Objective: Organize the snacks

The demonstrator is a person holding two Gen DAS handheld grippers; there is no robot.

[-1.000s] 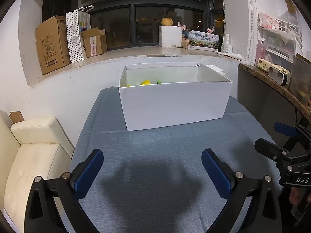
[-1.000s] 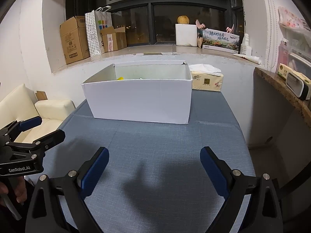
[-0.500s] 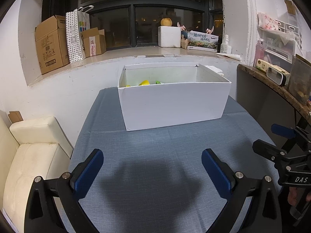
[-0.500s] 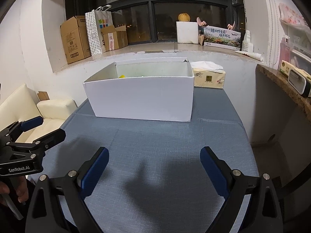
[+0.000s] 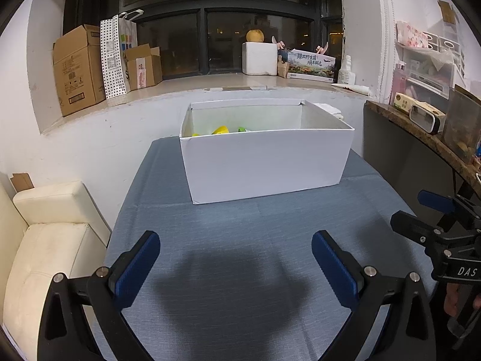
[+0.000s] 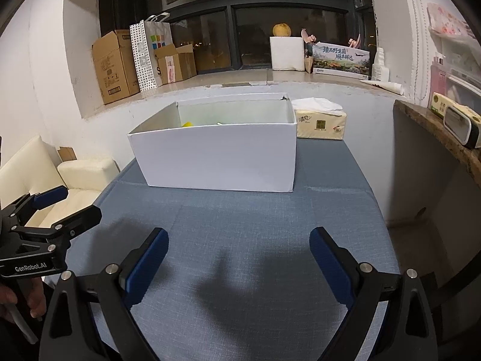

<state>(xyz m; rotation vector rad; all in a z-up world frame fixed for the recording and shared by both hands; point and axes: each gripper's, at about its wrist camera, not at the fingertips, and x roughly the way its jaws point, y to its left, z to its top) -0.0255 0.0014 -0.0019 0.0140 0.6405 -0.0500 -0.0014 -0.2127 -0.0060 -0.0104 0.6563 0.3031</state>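
A white cardboard box (image 5: 264, 162) (image 6: 216, 153) stands at the far end of a blue-grey table (image 5: 240, 255) (image 6: 240, 240). Over its front wall I glimpse yellow and green snack packets (image 5: 221, 129) (image 6: 188, 124); most of the inside is hidden. My left gripper (image 5: 236, 251) is open over the bare cloth, well short of the box, with nothing between its blue pads. My right gripper (image 6: 239, 249) is open too and holds nothing. Each gripper shows at the other view's edge: the right gripper (image 5: 427, 219) and the left gripper (image 6: 64, 207).
A tissue pack (image 6: 320, 121) lies right of the box. A cream sofa (image 5: 45, 240) stands left of the table, a dark counter (image 5: 421, 138) to the right. Cardboard boxes (image 5: 78, 66), a paper bag and a white foam box (image 5: 260, 58) sit on the windowsill behind.
Both views have drifted back and down a little, so the box looks slightly lower and farther. Both grippers stay open and empty.
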